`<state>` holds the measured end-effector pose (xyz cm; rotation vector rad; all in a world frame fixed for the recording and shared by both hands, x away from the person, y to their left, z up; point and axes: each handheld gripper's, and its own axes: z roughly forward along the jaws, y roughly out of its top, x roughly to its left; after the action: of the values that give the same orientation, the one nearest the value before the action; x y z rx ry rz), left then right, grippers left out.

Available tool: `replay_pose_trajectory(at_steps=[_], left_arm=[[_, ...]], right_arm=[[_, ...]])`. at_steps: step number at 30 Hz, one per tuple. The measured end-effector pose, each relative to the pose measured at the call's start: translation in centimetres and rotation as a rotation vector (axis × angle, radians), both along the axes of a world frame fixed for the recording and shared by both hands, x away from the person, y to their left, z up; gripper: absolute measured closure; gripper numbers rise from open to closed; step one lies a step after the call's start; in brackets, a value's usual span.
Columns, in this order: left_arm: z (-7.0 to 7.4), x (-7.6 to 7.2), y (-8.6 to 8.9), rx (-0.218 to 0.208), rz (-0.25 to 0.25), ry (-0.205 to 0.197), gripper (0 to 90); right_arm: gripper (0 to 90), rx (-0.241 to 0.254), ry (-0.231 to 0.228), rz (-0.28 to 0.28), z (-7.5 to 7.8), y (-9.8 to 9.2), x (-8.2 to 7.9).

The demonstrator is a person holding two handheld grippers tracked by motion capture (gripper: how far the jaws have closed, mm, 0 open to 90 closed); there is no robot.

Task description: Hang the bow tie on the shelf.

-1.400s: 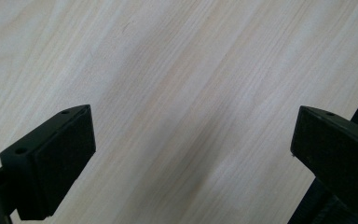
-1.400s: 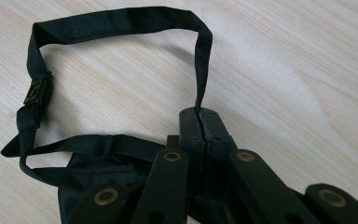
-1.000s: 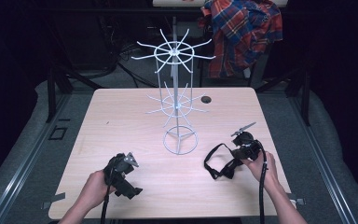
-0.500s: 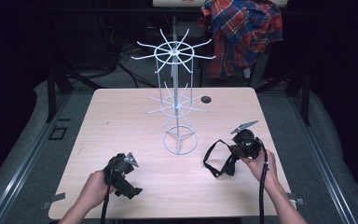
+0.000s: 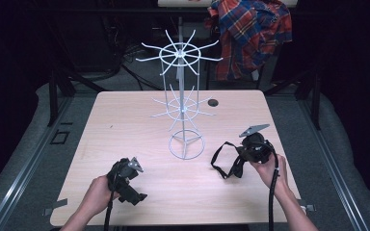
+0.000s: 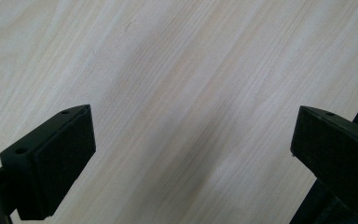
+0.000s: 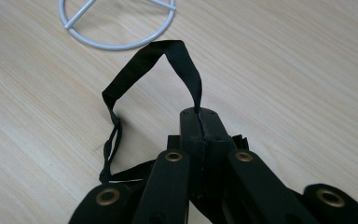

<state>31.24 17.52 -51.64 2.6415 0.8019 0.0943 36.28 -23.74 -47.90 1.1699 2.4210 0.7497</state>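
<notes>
- Now the right gripper (image 5: 244, 155) has its jaws pressed together on a black woven strap (image 7: 145, 65), pinching one end of a loop that stands up in front of the jaw tips in the right gripper view.
- Compared with a second ago, that gripper sits a little higher over the table and the strap's loop (image 5: 221, 159) hangs more freely to its left; the rest of the strap still trails on the wood.
- My reading: the strap is being lifted off the surface, probably on its way to one of the arms of the white wire spinner rack (image 5: 183, 91). The grip looks secure, so the next concern is getting the loop open enough to slip over a thin prong.
- The rack's round white wire base (image 7: 121, 28) lies just beyond the loop, near but not touching it.
- The left gripper (image 5: 125, 179) rests low near the table's front left, unchanged from the earlier pictures; its jaws are spread wide with nothing between them but bare wood, as the left gripper view shows.
- The surface is a pale wood-grain tabletop (image 5: 125, 125), with a small dark round grommet (image 5: 213, 102) near its far edge.
- Beyond it the room is dark; a red-and-blue plaid shirt (image 5: 250, 38) hangs behind the table, and grey floor runs along both sides.
</notes>
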Motion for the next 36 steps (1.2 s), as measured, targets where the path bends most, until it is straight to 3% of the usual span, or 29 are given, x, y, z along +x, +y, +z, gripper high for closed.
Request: replay_pose_trajectory(at_steps=[12, 19, 36], left_arm=[[0.0, -0.1, 0.1, -0.002, 0.002, -0.003, 0.0], [0.0, -0.1, 0.0, 0.003, 0.001, 0.001, 0.0], [0.0, -0.1, 0.1, 0.005, 0.004, 0.0, 0.0]], right_arm=[[89.7, 0.001, -0.054, 0.037, 1.4, 0.9, -0.9], [89.7, 0.0, -0.05, 0.044, 1.6, 1.0, -1.0], [89.7, 0.024, -0.096, 0.067, 3.2, 1.5, -1.5]])
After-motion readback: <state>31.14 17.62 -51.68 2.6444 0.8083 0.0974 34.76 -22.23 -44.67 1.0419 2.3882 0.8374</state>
